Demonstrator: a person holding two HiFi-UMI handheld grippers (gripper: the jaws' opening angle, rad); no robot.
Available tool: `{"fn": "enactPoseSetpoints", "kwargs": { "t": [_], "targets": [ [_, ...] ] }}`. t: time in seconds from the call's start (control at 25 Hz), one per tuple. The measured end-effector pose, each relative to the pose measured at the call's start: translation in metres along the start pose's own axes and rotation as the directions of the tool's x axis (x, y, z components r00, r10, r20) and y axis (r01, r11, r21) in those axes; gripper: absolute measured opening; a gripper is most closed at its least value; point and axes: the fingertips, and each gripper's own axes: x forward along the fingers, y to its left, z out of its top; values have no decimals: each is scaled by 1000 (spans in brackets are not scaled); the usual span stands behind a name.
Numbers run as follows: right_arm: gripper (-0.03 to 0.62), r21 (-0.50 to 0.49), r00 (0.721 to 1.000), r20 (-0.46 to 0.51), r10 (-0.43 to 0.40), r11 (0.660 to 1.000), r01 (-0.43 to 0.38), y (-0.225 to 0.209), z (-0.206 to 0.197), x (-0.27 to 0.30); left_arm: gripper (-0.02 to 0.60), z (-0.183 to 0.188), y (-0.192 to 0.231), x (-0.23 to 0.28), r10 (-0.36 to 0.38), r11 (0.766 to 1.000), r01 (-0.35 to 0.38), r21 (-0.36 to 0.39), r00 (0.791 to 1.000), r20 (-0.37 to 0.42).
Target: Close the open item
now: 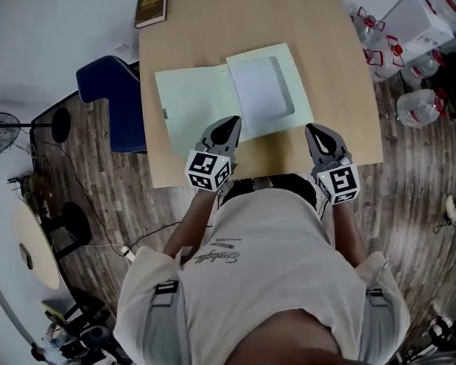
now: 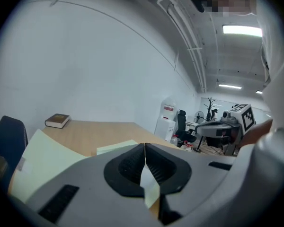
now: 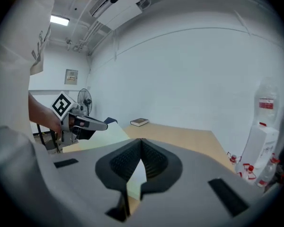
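Folder (image 1: 194,101) looks light, thin, floppy: pinch a cover's free edge. Left gripper (image 1: 229,125) and right gripper (image 1: 316,134) have jaws together.

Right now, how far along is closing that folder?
Nothing done yet: the folder lies open on the table, white sheet showing. In hand: the left gripper and right gripper hover near its front edge, jaws shut, no flap visibly gripped. To do: swing one flap over.
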Motion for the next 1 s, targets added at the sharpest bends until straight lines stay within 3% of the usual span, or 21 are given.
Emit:
{"fn": "enactPoseSetpoints", "kwargs": {
  "t": [0.2,0.48,0.76,1.0],
  "targets": [
    [-6,-22,995,35,94,995,-94,-45,12,29,15,21,7,24,108,994,-108,-8,994,30],
    [-6,5,973,14,231,973,-231,-59,-3,61,15,27,20,17,260,965,-259,-33,965,28],
    [-6,-18,937,8,350,937,-350,-22,1,88,15,3,49,-39,411,909,-409,-81,912,4],
    [-6,-65,925,22,379,924,-377,13,22,99,15,-16,95,-96,512,854,-507,-119,859,15]
  ]
}}
